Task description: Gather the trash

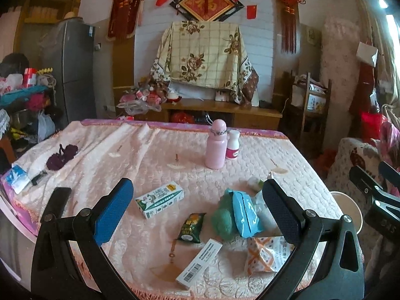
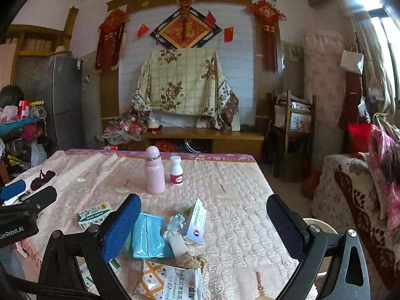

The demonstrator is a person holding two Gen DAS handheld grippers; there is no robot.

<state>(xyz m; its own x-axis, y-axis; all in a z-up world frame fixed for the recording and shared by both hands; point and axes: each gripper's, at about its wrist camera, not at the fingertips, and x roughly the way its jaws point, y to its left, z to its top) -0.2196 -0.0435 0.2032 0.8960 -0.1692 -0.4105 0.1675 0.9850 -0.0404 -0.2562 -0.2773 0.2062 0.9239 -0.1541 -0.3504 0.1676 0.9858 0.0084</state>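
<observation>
Litter lies scattered over the near half of the pink quilted tablecloth (image 1: 155, 155), and both tongs hang above it with nothing in them. The left gripper (image 1: 197, 207) stands wide open, and between its blue pads sit a white-and-green milk carton (image 1: 160, 200) lying on its side, a dark green snack packet (image 1: 191, 228), a flat white barcode box (image 1: 200, 262) and a light blue glossy pouch (image 1: 246, 215) resting on a green fuzzy wad (image 1: 222, 221). The right gripper (image 2: 203, 222) is spread just as wide; ahead of it are the blue pouch (image 2: 147, 237), a small white box with a red-and-blue mark (image 2: 196, 221), a crumpled clear wrapper (image 2: 175, 225), and, nearest, an orange-patterned white snack bag (image 2: 170, 280).

All of this looks light. I'd guess the packets are thin, slick and floppy, best pinched at a raised edge or crease. The cartons are stiffer and should be taken across their narrow faces. A pale round bin (image 1: 347, 207) shows just beyond the left gripper's right finger, off the table's edge. Farther off stand a pink bottle (image 1: 216, 147) and a small white bottle (image 1: 233, 145), probably not trash.
</observation>
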